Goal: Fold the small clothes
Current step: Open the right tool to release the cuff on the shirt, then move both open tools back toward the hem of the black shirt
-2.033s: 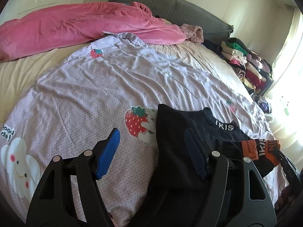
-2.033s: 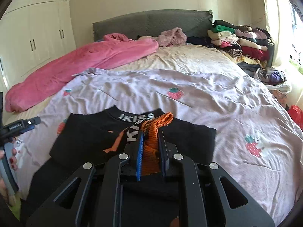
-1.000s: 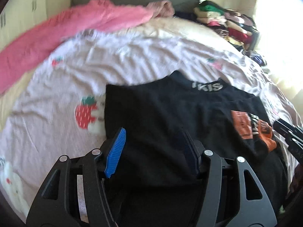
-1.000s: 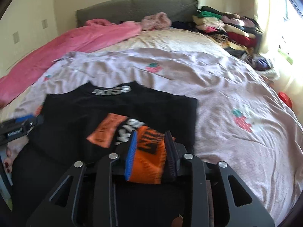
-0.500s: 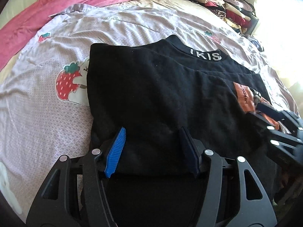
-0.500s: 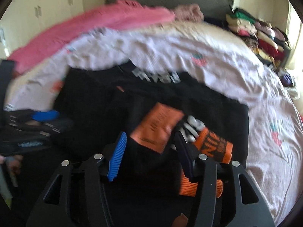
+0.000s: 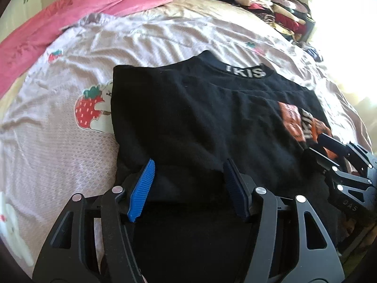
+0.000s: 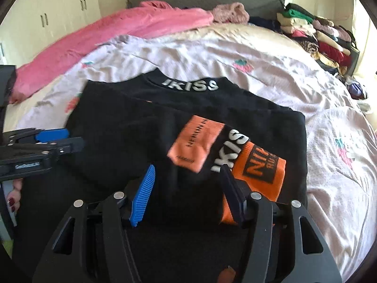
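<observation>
A black sweater [image 7: 193, 118] with a white "IKISS" collar lies flat on the bed, its sleeves folded in over the body. It also shows in the right wrist view [image 8: 141, 127]. An orange cuff [image 8: 259, 165] and an orange label [image 8: 195, 139] lie on its right side. My left gripper [image 7: 188, 186] is open, low over the sweater's near left part. My right gripper [image 8: 187, 188] is open over the near right part, next to the orange cuff. Each gripper shows in the other's view, the right one [image 7: 339, 158] and the left one [image 8: 51, 141].
A lilac strawberry-print sheet [image 7: 70, 127] covers the bed. A pink blanket [image 7: 77, 7] lies along the far left. A stack of folded clothes [image 7: 273, 7] sits at the far right corner by a bright window. White wardrobes [image 8: 59, 7] stand at the left.
My right gripper opened and let go of the orange cuff, which now lies on the sweater. Both grippers dropped low over the sweater's near edge.
</observation>
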Demonstrator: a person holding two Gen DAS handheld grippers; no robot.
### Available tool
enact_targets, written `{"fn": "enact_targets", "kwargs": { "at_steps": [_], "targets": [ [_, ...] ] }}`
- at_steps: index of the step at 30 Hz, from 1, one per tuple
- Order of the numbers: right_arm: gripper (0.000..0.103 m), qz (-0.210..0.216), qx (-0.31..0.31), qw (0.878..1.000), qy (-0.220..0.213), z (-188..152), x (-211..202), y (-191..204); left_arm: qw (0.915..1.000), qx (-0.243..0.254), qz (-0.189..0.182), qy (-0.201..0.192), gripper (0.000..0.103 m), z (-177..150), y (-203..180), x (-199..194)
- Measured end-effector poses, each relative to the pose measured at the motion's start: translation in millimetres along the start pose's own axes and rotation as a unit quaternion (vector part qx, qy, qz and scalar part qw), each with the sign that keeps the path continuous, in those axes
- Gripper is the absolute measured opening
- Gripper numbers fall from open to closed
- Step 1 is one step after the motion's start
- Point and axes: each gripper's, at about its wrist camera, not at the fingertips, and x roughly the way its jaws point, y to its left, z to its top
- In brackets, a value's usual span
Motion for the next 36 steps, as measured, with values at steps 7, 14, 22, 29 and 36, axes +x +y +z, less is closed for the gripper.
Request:
{"fn": "enact_targets", "kwargs": {
  "at_steps": [7,14,22,29,36],
  "targets": [
    [0.056,0.014,0.017,0.999,0.04,-17,11,4,0.9983,0.038,0.035,0.027,0.057,-11,-15,13],
    [0.058,0.01,0.025,0.999,0.035,-21,0,8,0.9991,0.031,0.02,0.02,0.063,-12,-12,2],
    [0.081,0.003,0.041,0.999,0.012,-26,-34,-1,0.9999,0.005,-0.009,-0.006,0.084,-11,-5,-22],
    [0.095,-0.015,0.05,0.999,-0.008,-28,-53,-15,0.9995,-0.011,-0.014,-0.027,0.094,-11,1,-37],
    [0.096,-0.028,0.053,0.998,-0.025,-32,-69,-22,0.9979,-0.025,-0.017,-0.057,0.094,-18,9,-58]
  ]
}}
